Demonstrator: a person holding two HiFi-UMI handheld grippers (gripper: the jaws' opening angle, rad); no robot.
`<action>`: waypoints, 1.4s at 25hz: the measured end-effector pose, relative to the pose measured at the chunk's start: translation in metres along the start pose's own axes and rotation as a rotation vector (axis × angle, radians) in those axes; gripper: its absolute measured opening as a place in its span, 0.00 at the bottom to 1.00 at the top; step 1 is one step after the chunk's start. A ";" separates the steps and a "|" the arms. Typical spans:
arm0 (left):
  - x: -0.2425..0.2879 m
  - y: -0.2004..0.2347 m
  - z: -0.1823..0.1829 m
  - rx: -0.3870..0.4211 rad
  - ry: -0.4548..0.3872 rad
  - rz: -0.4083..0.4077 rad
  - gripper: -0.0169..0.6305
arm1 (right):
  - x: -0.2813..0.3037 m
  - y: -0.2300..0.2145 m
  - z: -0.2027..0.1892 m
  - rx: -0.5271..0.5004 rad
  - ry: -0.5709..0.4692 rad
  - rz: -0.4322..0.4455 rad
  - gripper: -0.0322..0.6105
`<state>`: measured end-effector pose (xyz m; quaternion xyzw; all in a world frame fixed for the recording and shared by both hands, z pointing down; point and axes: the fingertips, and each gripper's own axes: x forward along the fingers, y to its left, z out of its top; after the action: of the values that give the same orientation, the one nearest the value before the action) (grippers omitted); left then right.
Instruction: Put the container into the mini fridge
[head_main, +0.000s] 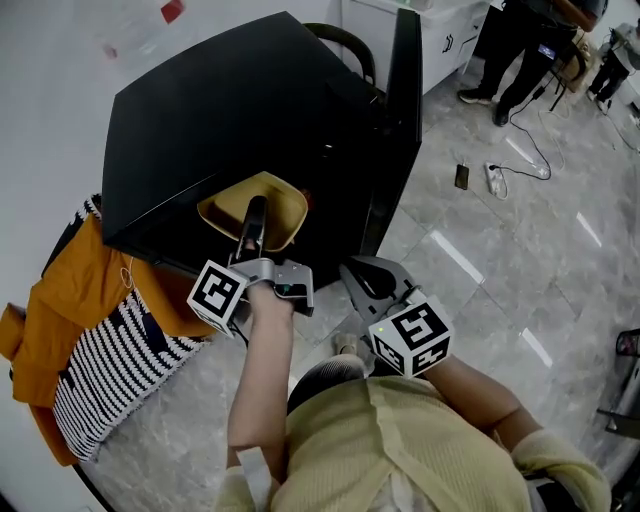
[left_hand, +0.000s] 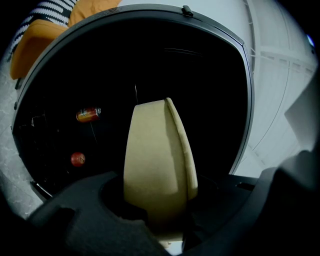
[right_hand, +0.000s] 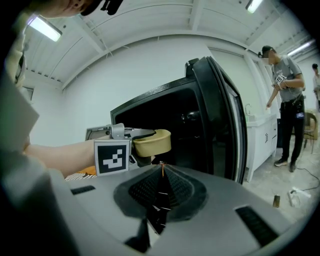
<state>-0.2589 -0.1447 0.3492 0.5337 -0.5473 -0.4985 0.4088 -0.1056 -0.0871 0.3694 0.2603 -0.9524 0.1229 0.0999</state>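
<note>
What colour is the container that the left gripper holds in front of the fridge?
Plain pale tan; the container shows best in the left gripper view.

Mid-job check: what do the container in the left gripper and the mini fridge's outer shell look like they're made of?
The container looks like moulded plastic, tan and matte: its smooth, even wall shows no shine. The mini fridge casing is black, likely painted metal or plastic, with a slight sheen: its top catches soft light. Looks alone cannot confirm either.
</note>
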 end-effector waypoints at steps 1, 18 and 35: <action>0.000 0.000 0.001 0.000 0.004 -0.003 0.30 | 0.004 0.000 0.003 -0.008 -0.006 -0.003 0.10; 0.013 0.000 0.004 -0.033 0.047 -0.027 0.30 | 0.046 -0.001 0.030 -0.117 -0.029 0.037 0.10; 0.029 -0.006 0.001 -0.034 0.120 -0.024 0.30 | 0.078 0.027 0.044 -0.182 0.004 0.231 0.10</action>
<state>-0.2618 -0.1731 0.3403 0.5624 -0.5067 -0.4796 0.4437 -0.1915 -0.1140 0.3428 0.1386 -0.9830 0.0474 0.1102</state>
